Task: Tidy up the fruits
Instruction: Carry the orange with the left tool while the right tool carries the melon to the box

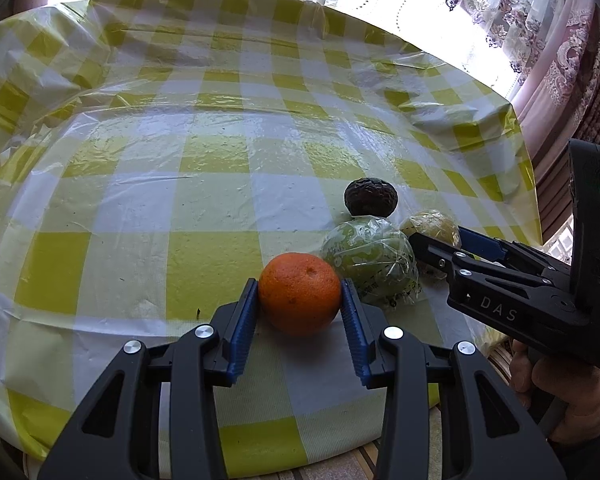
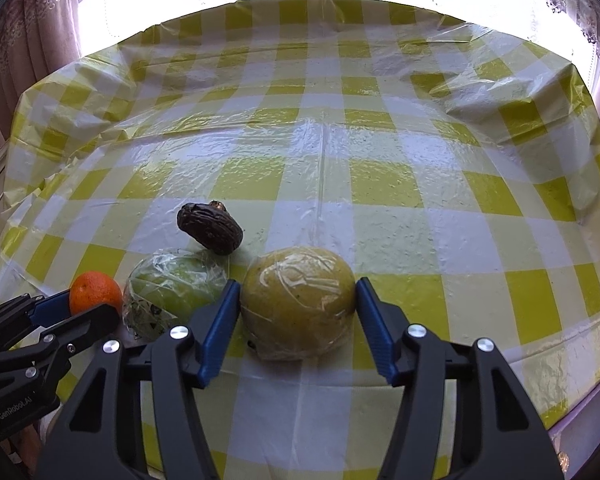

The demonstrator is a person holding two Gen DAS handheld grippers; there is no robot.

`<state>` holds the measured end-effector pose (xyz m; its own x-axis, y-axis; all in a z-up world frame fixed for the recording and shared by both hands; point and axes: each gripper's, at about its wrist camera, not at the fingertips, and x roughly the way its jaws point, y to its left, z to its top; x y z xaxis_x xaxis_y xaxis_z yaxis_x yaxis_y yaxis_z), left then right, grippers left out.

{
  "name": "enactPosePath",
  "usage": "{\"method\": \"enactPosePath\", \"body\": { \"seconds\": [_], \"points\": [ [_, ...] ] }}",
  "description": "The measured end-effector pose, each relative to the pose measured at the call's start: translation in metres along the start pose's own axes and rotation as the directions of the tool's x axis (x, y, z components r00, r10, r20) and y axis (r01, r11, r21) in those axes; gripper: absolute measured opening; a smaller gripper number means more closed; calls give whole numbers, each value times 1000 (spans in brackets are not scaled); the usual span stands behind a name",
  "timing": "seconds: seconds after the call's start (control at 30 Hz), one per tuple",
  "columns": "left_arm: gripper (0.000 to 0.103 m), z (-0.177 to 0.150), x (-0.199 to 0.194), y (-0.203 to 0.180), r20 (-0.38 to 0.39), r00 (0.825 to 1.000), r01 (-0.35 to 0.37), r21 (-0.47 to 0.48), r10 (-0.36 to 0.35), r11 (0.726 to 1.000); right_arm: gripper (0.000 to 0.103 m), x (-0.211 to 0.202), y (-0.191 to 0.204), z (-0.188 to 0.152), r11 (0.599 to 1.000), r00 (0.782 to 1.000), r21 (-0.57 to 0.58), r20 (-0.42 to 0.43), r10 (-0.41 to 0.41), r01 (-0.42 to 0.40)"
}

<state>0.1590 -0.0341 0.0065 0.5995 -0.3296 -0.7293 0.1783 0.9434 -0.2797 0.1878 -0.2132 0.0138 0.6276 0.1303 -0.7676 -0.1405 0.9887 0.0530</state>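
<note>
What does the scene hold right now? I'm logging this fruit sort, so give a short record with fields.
surface: checked yellow tablecloth
left gripper: shut on orange
right gripper: pads against wrapped yellow fruit
between them: wrapped green fruit
behind: dark wrinkled fruit, free
lifted: nothing yet

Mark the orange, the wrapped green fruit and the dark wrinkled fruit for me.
orange (image 1: 299, 294): left wrist view, middle of its peel.
green fruit (image 2: 176, 288): right wrist view, wrapped top.
dark fruit (image 2: 210, 229): right wrist view, middle of its wrinkled skin.
</note>
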Motion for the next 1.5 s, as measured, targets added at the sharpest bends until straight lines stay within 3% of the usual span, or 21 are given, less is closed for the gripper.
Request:
{"method": "enactPosePath", "body": {
  "seconds": [0.53,0.77,1.13,1.5],
  "points": [
    [38,-3,-10,-6,38,998,-41,23,40,999,59,-34,-8,-39,997,997,-72,-64,-47,42],
    [38,-5,-15,-13,55,996,-69,47,67,996,60,-34,1,-46,986,994,-139,-52,-96,88],
    [38,-5,-48,-32,129,988,-99,84,87,992,59,-66,-16,-54,995,998,-76,-3,-61,61],
    [38,-14,-56,-95,123,992,-30,194,6,980,59,-118,-62,-74,996,995,9,42,-94,93]
  ]
}}
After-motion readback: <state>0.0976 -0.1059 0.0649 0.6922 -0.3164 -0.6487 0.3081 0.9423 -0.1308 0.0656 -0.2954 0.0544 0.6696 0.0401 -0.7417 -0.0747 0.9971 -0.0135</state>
